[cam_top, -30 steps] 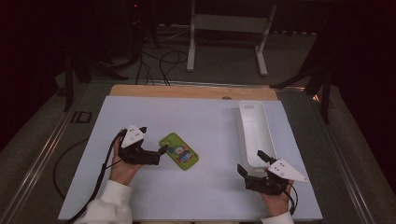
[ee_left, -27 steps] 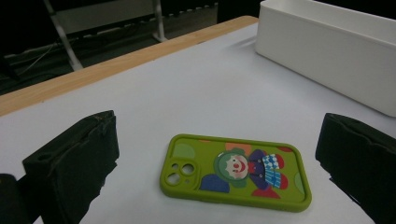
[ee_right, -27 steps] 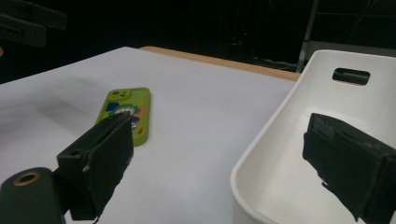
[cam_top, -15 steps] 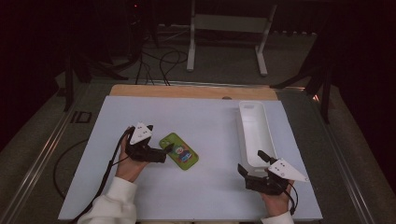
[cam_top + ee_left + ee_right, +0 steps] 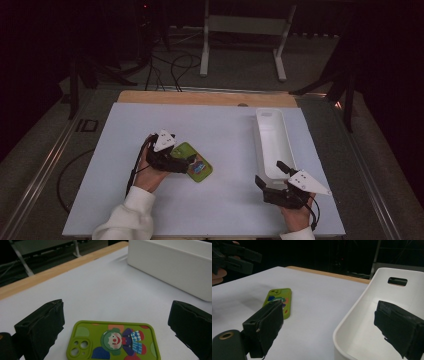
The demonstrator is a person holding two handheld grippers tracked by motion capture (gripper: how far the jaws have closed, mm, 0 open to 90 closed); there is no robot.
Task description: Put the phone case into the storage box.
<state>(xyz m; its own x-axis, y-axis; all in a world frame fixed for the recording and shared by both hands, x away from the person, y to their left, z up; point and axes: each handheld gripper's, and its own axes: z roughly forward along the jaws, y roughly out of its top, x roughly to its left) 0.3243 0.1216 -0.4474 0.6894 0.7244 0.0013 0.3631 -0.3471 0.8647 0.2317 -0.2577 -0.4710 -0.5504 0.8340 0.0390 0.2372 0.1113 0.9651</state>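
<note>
Table (image 5: 220, 125): white, broad, wooden strip along the far edge; smooth surface, so a flat thing likely slides under a sideways nudge instead of lifting.
Tray (image 5: 272, 140): long, white, on the right half of the table, short end with a handle slot facing away; looks empty; near end just beside the right gripper, so a careless sweep of that hand could bump the wall and shift the whole tray.
Phone case (image 5: 113, 341): green, with a cartoon clown print and camera cut-out, flat on the table left of centre, well apart from the tray; lies low and thin, hence little edge to catch; probable trouble is a pinch that skids it away, or a grip on one corner only that lets it droop and drop.
Left gripper (image 5: 189, 161): at the near-left end of the phone case, jaws spread wide, one on each side of it, nothing clamped; cannot tell whether the tips touch the table; closing too high means missing the rim, closing too low means scraping the table.
Right gripper (image 5: 268, 175): low at the near right, jaws wide apart and empty, one over bare table and one over the tray's inside; risk of snagging the rim if lowered as it stands.
Cables: trailing from both grippers; possible drag across the table near the phone case.
</note>
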